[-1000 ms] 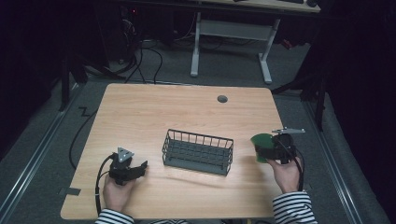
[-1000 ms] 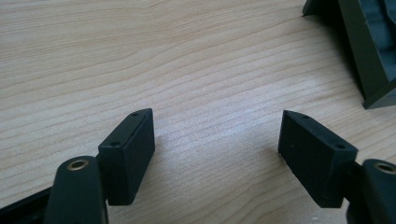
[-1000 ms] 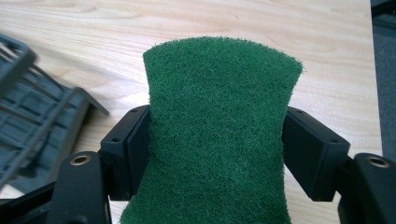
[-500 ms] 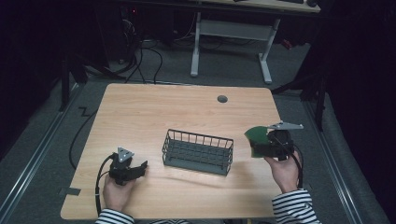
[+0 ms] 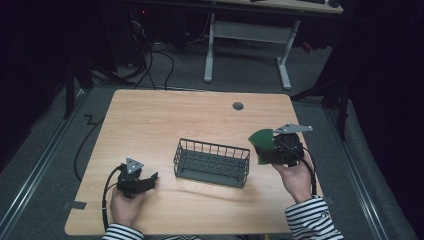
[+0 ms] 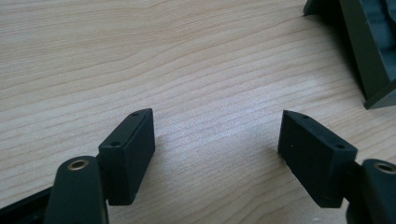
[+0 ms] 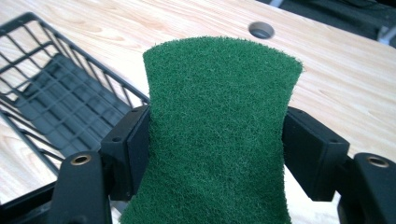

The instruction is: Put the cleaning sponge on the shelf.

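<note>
A green scouring pad (image 7: 217,135) is pinched at its sides between the jaws of my right gripper (image 7: 217,149), which is shut on it. In the high view the pad (image 5: 263,144) is held in the air just right of the dark wire basket (image 5: 212,162), with the right gripper (image 5: 274,150) behind it. The basket (image 7: 46,107) is empty, on the wooden table (image 5: 165,120). My left gripper (image 5: 150,179) rests low on the table to the basket's left. Its jaws stand open around bare wood, as the left gripper (image 6: 217,144) view shows.
A round cable hole (image 5: 238,106) lies in the table's far side, also the hole (image 7: 261,29) beyond the pad. The basket's corner (image 6: 364,56) edges the left gripper view at top right. A desk frame (image 5: 250,45) and cables stand on the floor behind.
The right gripper has lifted the green pad and carried it left, closer to the basket. The left gripper has stayed put.
</note>
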